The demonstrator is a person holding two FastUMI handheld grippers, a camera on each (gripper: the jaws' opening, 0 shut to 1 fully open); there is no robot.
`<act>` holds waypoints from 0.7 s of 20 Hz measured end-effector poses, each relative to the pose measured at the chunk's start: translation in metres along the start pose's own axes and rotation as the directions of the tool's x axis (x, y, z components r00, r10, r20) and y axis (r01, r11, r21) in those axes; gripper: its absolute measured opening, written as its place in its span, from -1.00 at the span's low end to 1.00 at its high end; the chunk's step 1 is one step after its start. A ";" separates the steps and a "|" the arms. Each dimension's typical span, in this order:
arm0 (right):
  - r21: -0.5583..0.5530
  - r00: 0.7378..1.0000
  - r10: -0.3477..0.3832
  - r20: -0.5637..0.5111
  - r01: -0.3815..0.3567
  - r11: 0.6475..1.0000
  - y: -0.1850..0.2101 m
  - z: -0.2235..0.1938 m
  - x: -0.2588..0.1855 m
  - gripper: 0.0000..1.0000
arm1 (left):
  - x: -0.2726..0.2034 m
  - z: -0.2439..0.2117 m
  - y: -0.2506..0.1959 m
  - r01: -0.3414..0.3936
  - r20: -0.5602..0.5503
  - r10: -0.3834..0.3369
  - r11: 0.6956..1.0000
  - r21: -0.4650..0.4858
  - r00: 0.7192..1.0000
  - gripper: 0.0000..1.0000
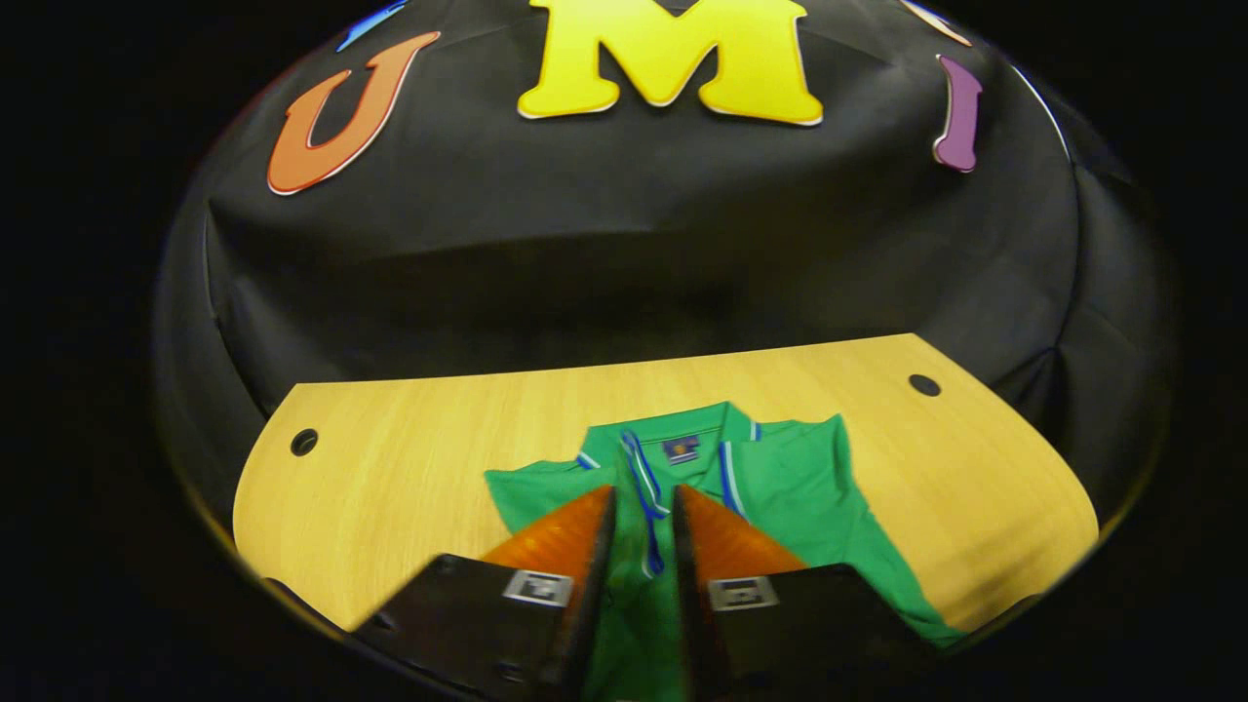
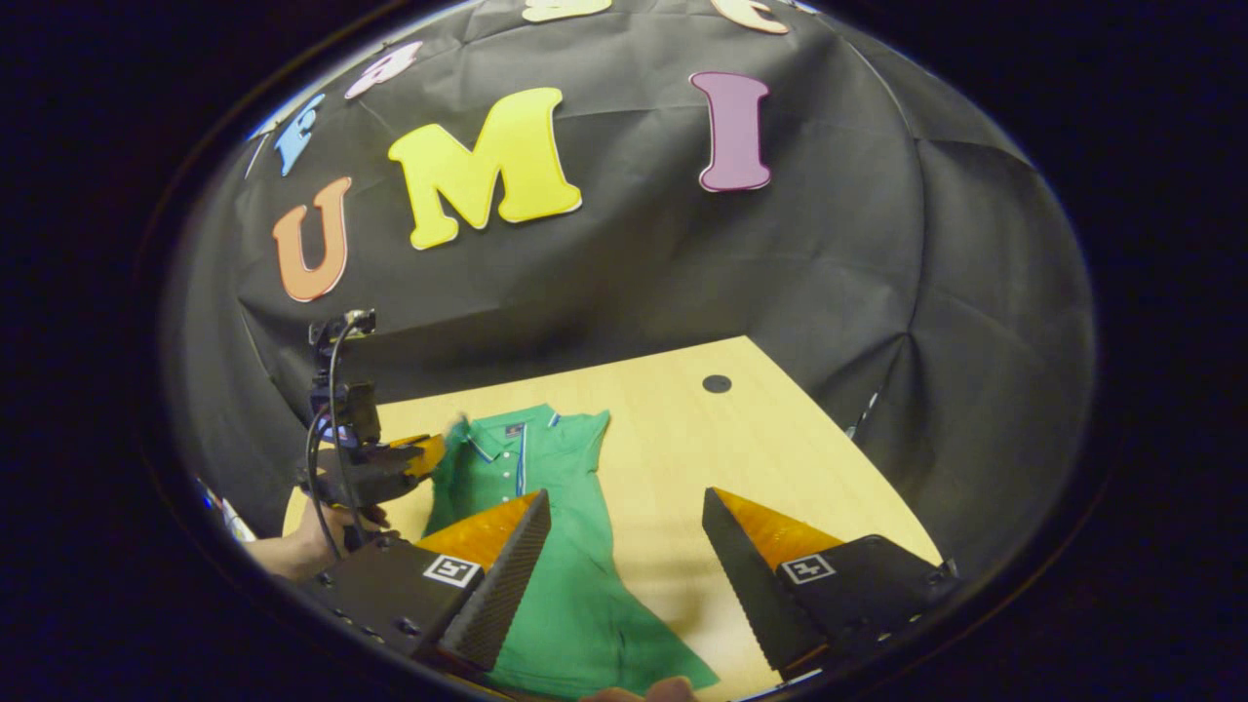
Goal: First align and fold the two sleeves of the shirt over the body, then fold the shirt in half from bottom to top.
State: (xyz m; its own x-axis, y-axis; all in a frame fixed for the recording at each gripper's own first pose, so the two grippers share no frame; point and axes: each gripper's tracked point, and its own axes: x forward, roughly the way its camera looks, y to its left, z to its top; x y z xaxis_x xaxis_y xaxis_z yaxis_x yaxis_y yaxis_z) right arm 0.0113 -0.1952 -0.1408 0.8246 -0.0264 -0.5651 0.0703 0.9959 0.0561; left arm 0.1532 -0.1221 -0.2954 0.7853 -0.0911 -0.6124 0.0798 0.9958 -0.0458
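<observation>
Now the green shirt is lying flat on the wooden desk, collar toward the booth's wall. The left gripper is hovering above the shirt's middle with its fingers nearly closed (nothing is visibly pinched between them). The right gripper is hanging spread wide above the shirt's right edge, grasping nothing.

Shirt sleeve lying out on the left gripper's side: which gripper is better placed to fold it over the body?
Left, probably. The left gripper is close beside that sleeve; the right gripper hangs open lower down the shirt.
</observation>
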 end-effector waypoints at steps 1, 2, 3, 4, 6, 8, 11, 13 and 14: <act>0.001 1.000 0.000 0.007 0.000 1.000 -0.001 0.000 -0.002 0.92 | -0.003 0.003 -0.003 -0.007 0.012 0.007 1.000 -0.016 1.000 0.45; -0.010 1.000 0.000 0.016 0.000 1.000 -0.003 0.002 -0.004 0.92 | -0.007 0.005 -0.001 -0.022 0.024 0.023 0.999 -0.028 0.999 1.00; -0.026 1.000 0.004 0.025 -0.003 1.000 -0.002 0.004 -0.004 0.92 | -0.021 0.006 0.001 -0.042 0.033 0.043 0.998 -0.038 0.999 1.00; -0.040 0.999 0.013 0.035 -0.011 0.999 -0.001 0.006 -0.005 0.92 | -0.031 0.008 0.007 -0.064 0.044 0.066 0.997 -0.043 0.997 1.00; -0.067 0.998 0.038 0.046 -0.035 0.997 0.007 0.006 -0.008 0.92 | -0.057 0.012 0.015 -0.099 0.063 0.102 0.993 -0.057 0.993 1.00; -0.094 0.996 0.072 0.051 -0.067 0.993 0.015 0.003 -0.012 0.92 | -0.088 0.015 0.023 -0.127 0.086 0.134 0.989 -0.073 0.987 1.00; -0.154 0.989 0.143 0.045 -0.135 0.979 0.030 -0.009 -0.018 0.92 | -0.132 0.012 0.029 -0.156 0.111 0.162 0.986 -0.054 0.981 1.00; -0.195 0.985 0.172 0.027 -0.163 0.967 0.035 -0.022 -0.027 0.92 | -0.159 0.003 0.034 -0.181 0.114 0.185 0.983 -0.039 0.976 1.00; -0.214 0.983 0.181 0.019 -0.173 0.961 0.036 -0.028 -0.031 0.92 | -0.172 -0.005 0.034 -0.187 0.104 0.192 0.981 -0.051 0.976 1.00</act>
State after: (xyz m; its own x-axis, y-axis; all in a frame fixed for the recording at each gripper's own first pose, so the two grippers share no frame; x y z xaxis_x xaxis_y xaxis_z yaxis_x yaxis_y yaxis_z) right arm -0.0270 -0.1560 -0.1440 0.8344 0.1527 -0.5295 -0.1949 0.9805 -0.0243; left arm 0.0180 -0.0728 -0.1959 0.8453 0.1006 -0.5247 -0.1002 0.9945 0.0294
